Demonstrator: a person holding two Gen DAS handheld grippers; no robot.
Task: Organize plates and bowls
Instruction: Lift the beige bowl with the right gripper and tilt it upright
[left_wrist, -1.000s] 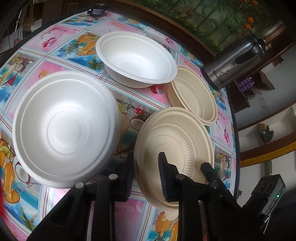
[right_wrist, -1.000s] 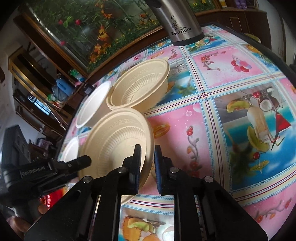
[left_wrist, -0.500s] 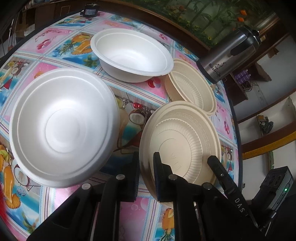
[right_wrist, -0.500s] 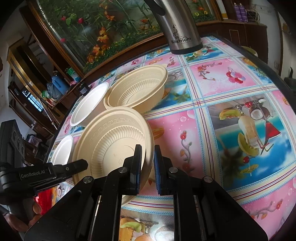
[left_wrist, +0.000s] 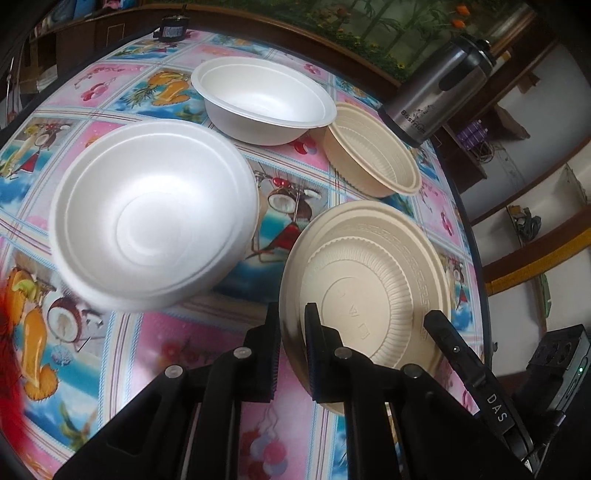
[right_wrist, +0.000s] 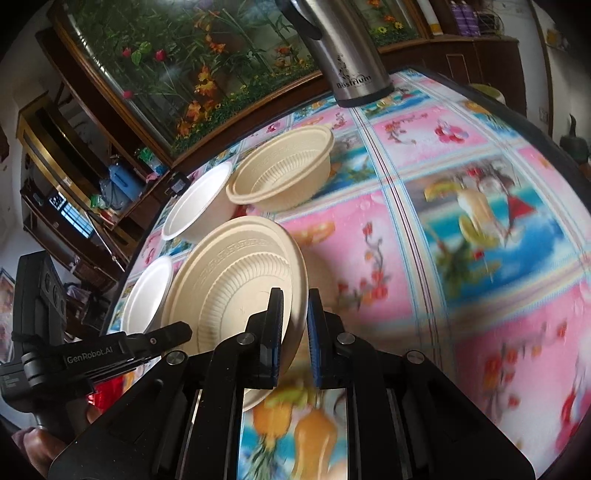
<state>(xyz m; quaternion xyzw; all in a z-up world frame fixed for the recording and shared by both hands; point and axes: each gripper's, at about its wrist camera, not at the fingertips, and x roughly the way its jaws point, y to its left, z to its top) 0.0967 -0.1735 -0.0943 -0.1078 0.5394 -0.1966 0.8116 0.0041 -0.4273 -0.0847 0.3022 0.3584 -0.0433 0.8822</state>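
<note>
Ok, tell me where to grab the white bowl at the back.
Pinch the white bowl at its thin flared rim, one finger inside and one outside. Probably come from the near-left side: the beige bowl crowds its right edge, and it sits upright and open.

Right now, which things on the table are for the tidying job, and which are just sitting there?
For the job: beige plate, pinched by both grippers; beige bowl; two white bowls.

Just sitting there: steel flask; small black gadget at the far table edge.
</note>
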